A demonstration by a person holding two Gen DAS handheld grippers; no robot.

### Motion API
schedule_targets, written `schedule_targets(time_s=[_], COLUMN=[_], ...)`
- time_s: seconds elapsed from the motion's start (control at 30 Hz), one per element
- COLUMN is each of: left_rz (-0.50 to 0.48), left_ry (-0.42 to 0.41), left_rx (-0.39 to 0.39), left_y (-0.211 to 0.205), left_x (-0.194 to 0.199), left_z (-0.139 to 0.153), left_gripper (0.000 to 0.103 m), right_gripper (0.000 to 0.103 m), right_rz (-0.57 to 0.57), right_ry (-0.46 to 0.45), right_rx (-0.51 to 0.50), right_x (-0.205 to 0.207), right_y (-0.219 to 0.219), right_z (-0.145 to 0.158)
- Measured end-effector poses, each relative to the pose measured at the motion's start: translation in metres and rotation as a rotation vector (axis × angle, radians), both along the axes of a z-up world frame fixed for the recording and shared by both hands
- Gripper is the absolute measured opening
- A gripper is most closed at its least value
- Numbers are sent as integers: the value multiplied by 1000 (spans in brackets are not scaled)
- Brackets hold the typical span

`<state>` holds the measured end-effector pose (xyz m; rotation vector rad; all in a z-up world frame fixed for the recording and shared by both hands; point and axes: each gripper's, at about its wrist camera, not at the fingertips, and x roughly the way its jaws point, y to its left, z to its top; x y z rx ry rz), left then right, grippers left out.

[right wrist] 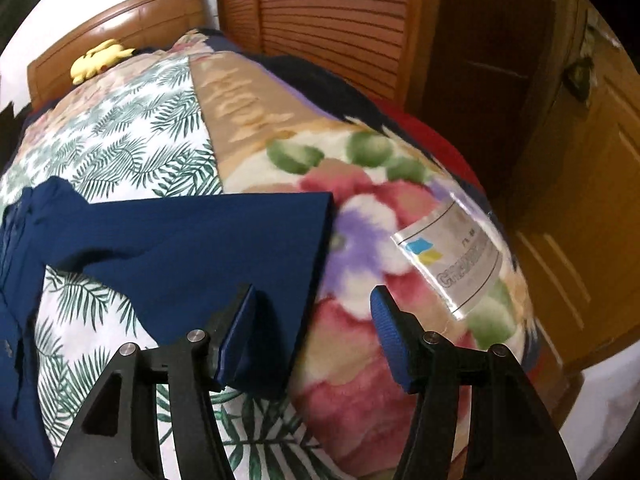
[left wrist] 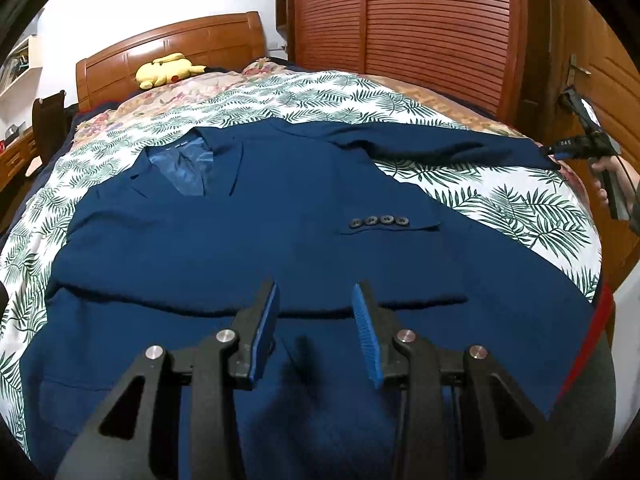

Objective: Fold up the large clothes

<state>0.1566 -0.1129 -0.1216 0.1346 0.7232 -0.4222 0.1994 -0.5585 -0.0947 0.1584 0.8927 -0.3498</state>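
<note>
Jacket point(left wrist: 248, 248), navy, lies front up on the bed, spread over the leaf-print sheet point(left wrist: 500, 208); its near hem runs under the left gripper point(left wrist: 316, 320) and is cut off by the lower frame edge. One sleeve is folded across the chest, its cuff with four buttons point(left wrist: 378, 221) showing; the other sleeve point(left wrist: 440, 148) stretches out toward the bed's right side. Lining point(left wrist: 188, 168), lighter blue, visible at the open collar. Left gripper: fingers spread, nothing between them, poised over the lower jacket; contact with the cloth cannot be judged. Right view alone shows the outstretched sleeve's cuff end point(right wrist: 240, 236) lying partly on the floral blanket point(right wrist: 360, 208), and a silver label point(right wrist: 448, 256) on that blanket, text blurred. Right gripper point(right wrist: 312, 332): fingers spread, one pad over the cuff edge, the other over the blanket; not pinching. Left view shows the right gripper point(left wrist: 576, 148) from outside, at the sleeve end, hand partly cut off. Yellow plush point(left wrist: 168, 70) by the headboard point(left wrist: 192, 36); louvred wardrobe point(left wrist: 420, 12) behind.
</note>
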Motion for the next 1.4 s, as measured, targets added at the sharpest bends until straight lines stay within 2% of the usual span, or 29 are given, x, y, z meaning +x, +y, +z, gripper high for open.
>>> schedule_targets(time_s=[0.13,0.37,0.47,0.5,0.53,0.67,0.9,1.03,1.13,1.4], left_rz=[1,5,11,13,14,22,37,49,62,92], left_ry=[3,2,1,0,0,-8,-31,-48,-55,-78], left_rx=[5,8,6,7,8,6,-12,-25,-41,-52], left_y=[0,0,2,3,4,10,25,36,45,67], left_x=[1,1,1,1,0,-2,-9,-13,-16,-25], left_z=[-1,-1,-1,-1,0,3,14,21,26,34], left_gripper=[37,37,37,37,37,37,37,37,37,37], right_gripper=[60,59,41,18,11,9,9,9,9,9], right_rz=[25,83,127,155,173,212,295,376,449,589], right_ry=[-4,49,60,53,51,21,-150,-209,-221,-191], right_rx=[37,4,-44,-53,-64,-162,-223,-244,-264,-290], right_x=[2,17,20,21,21,20,14,18,26,49], right_y=[3,23,32,37,40,62,114,157,199,284], right_z=[-1,-11,-13,-9,-7,20,102,133,140,121])
